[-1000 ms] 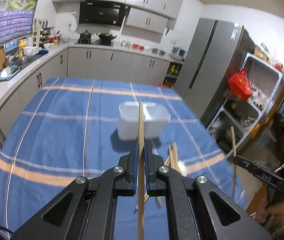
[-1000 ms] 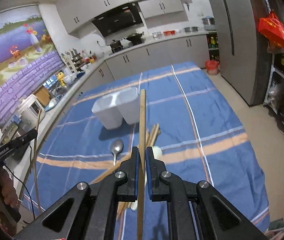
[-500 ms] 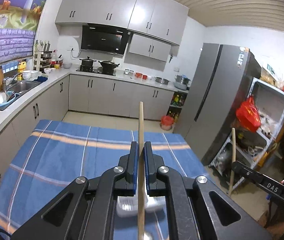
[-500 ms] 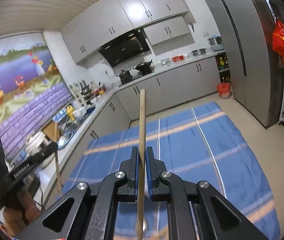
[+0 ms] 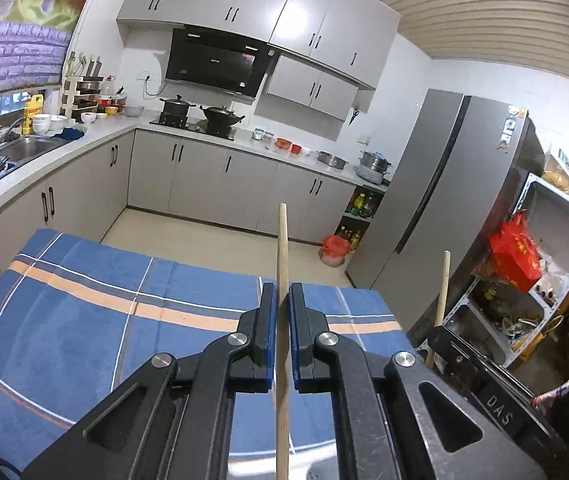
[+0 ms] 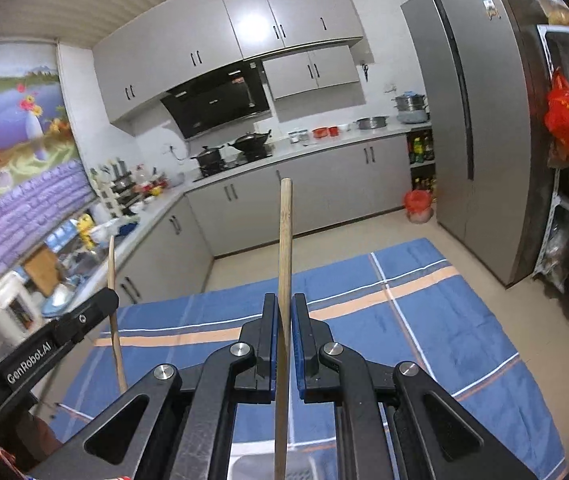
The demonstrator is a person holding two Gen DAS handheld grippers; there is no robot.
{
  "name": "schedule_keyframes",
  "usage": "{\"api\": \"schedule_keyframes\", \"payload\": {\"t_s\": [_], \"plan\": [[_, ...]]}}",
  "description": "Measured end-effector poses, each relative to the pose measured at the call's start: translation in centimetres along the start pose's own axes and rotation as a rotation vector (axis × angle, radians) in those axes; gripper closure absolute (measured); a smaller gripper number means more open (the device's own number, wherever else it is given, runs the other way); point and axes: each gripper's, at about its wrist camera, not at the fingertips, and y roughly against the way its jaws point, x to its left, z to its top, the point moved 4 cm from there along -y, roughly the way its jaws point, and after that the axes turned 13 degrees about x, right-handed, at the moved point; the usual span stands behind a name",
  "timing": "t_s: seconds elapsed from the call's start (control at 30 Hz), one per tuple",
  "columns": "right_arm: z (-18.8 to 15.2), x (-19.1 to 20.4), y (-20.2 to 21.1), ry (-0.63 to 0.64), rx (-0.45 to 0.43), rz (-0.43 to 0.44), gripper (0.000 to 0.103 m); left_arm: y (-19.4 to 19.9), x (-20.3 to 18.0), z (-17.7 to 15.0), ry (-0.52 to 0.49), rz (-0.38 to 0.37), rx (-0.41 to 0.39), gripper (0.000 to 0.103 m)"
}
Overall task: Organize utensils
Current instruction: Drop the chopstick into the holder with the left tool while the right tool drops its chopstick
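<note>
My left gripper (image 5: 282, 300) is shut on a wooden chopstick (image 5: 282, 248) that stands upright between the pads, its tip pointing up. My right gripper (image 6: 283, 312) is shut on a second wooden chopstick (image 6: 284, 240), also upright. Each gripper shows in the other's view: the right one with its chopstick (image 5: 442, 288) at the lower right of the left wrist view, the left one with its chopstick (image 6: 114, 304) at the lower left of the right wrist view. A white container's rim (image 6: 256, 460) peeks out under the right gripper. The other utensils on the table are hidden.
The table with a blue plaid cloth (image 5: 84, 308) lies below both grippers. Kitchen counters with a sink (image 5: 28, 148) and stove (image 5: 196, 120) run along the back and left. A grey fridge (image 5: 444, 208) and a metal shelf (image 5: 544, 280) stand at the right.
Both grippers have risen and tilted up with their chopsticks. The white container and loose utensils on the table have dropped out of view.
</note>
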Motion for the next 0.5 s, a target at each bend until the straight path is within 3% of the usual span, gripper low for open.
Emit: {"api": "schedule_keyframes", "payload": {"t_s": [0.2, 0.5], "plan": [[-1.9, -0.9, -2.2, -0.014, 0.048, -0.008, 0.096, -2.3, 0.3, -2.0, -0.032, 0.031, 0.04, 0.098], [-5.3, -1.5, -2.9, 0.001, 0.14, 0.026, 0.095, -0.9, 0.4, -4.1, -0.05, 0.065, 0.059, 0.097]]}}
